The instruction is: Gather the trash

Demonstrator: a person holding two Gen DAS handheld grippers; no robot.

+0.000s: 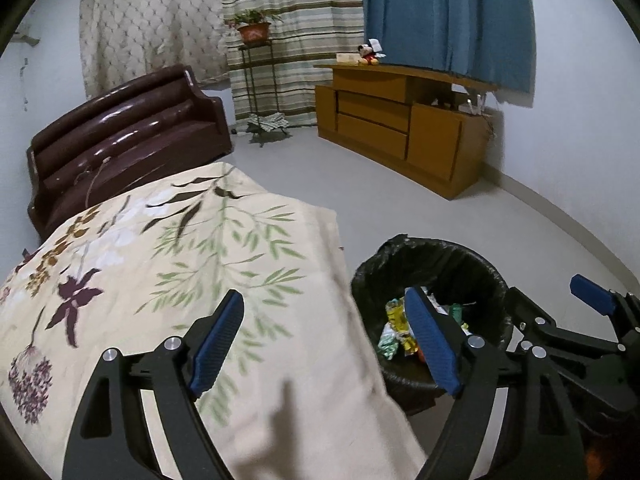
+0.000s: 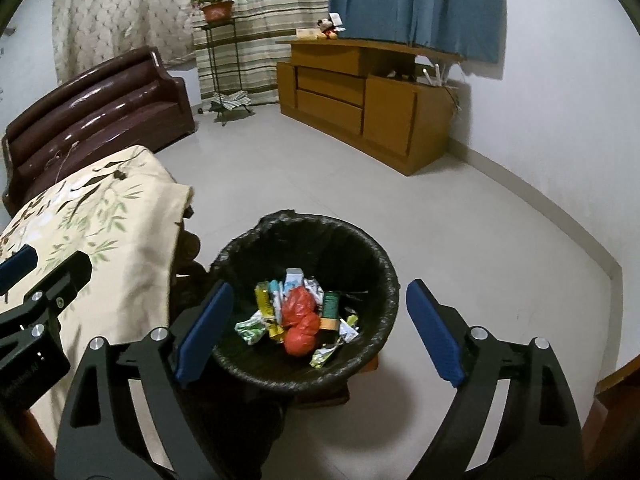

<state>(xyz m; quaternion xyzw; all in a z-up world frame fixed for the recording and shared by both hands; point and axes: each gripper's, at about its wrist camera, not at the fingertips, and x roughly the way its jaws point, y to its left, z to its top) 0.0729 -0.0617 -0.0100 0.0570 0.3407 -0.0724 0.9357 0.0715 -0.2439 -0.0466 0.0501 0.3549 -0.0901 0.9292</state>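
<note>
Grey floor (image 2: pixel 280 168), lined bin (image 2: pixel 384 280) of wrappers (image 2: pixel 264 312), no legible print; both hand-held grippers (image 1: pixel 328 344) (image 2: pixel 320 332) agape, empty

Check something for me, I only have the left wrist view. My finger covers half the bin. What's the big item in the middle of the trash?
Observer: A crumpled red plastic bag, lying on top of the wrappers in the black-lined bin.
Operator: Is the right gripper holding anything? I see just one of its pads.
Observer: No. The right gripper is open and nothing sits between its fingers.
Operator: Anything dropped on the floor right of the bin?
Observer: None visible. The grey floor from the bin to the wall looks bare.
</note>
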